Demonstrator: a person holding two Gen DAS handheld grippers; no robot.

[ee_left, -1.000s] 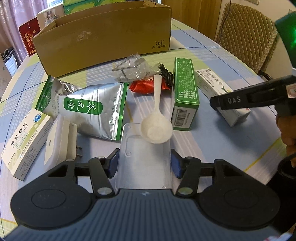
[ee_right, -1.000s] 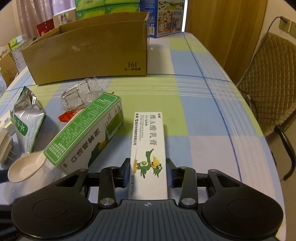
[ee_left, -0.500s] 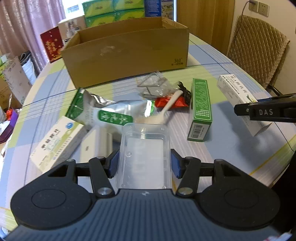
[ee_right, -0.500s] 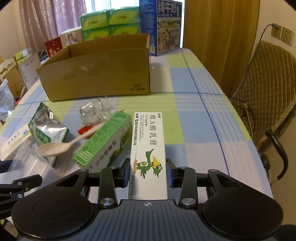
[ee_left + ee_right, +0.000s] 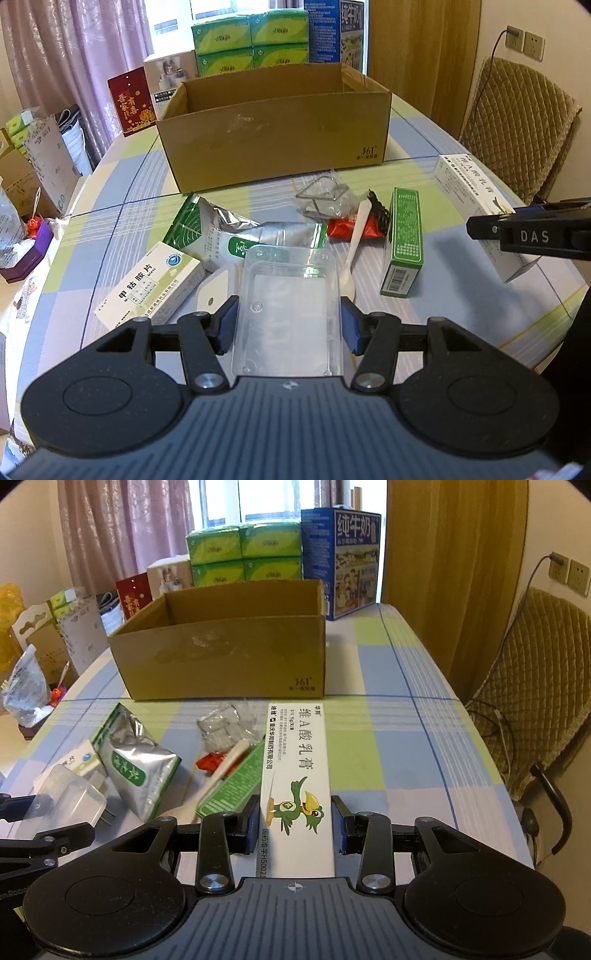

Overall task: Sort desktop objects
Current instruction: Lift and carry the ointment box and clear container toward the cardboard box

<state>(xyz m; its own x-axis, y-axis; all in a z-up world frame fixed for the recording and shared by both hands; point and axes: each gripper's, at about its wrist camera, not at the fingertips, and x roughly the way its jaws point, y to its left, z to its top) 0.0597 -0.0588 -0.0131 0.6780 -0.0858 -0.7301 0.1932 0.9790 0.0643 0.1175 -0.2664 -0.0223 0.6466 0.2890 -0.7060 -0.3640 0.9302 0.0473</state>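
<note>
My left gripper (image 5: 288, 325) is shut on a clear plastic tray (image 5: 288, 295), held above the table. My right gripper (image 5: 295, 823) is shut on a long white ointment box with a green bird (image 5: 295, 775), also lifted; the same ointment box (image 5: 476, 192) shows at the right of the left wrist view. On the table lie a green box (image 5: 402, 240), a white spoon (image 5: 354, 243), a silver-green pouch (image 5: 236, 232), a white medicine box (image 5: 151, 284), a white plug (image 5: 214, 291), a red packet (image 5: 340, 229) and a crumpled clear wrapper (image 5: 325, 195). An open cardboard box (image 5: 273, 125) stands behind them.
Green tissue packs (image 5: 243, 554) and a blue milk carton (image 5: 354, 561) stand behind the cardboard box. A quilted chair (image 5: 535, 686) sits off the table's right edge. Bags and cartons (image 5: 37, 177) crowd the floor at the left. The checked tablecloth (image 5: 388, 738) is bare at the right.
Both grippers have risen and tilted up with their loads, so more of the room shows. The spoon has slid off the tray and now lies on the table.
</note>
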